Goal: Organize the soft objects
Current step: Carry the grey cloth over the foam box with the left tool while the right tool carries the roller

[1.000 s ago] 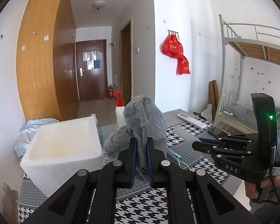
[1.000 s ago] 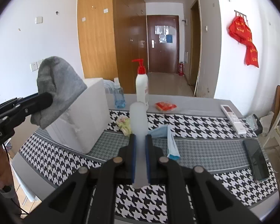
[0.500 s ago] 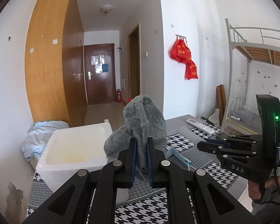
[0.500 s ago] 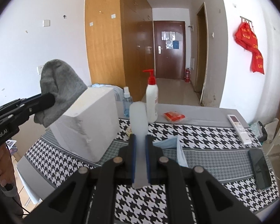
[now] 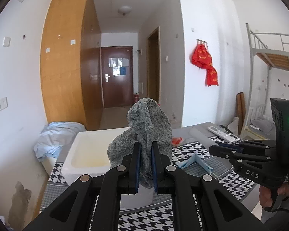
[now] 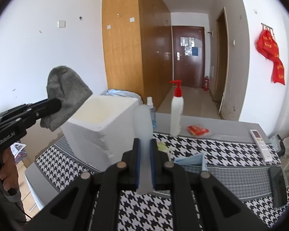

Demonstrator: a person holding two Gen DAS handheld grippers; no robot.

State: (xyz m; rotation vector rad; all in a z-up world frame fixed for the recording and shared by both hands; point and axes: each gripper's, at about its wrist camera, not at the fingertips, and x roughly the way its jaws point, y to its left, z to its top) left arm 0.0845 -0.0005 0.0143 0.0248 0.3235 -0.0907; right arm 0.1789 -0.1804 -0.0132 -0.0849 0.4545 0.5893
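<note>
My left gripper (image 5: 145, 148) is shut on a grey terry cloth (image 5: 148, 127), which bunches above the fingers and hangs below them. The cloth is held in the air just in front of an open white foam box (image 5: 98, 132) on the table. Seen from the right wrist, the cloth (image 6: 67, 88) and left gripper (image 6: 56, 104) hover at the box's (image 6: 82, 123) left upper corner. My right gripper (image 6: 144, 144) is shut on a pale translucent soft strip (image 6: 143, 123) that stands up between the pads. The right gripper (image 5: 215, 148) is level with the left one, to its right.
On the houndstooth tablecloth (image 6: 212, 150) lie a blue face mask (image 6: 190, 161), a red packet (image 6: 198, 130), a remote (image 6: 260, 144) and a phone (image 6: 278, 184). A red-topped pump bottle (image 6: 176, 115) and a small spray bottle (image 6: 151, 111) stand behind the box. A hand (image 5: 269, 196) holds the right gripper's handle.
Both grippers have drifted left and a little up, so the foam box now sits behind the cloth instead of off to its left. Both grips are unchanged.
</note>
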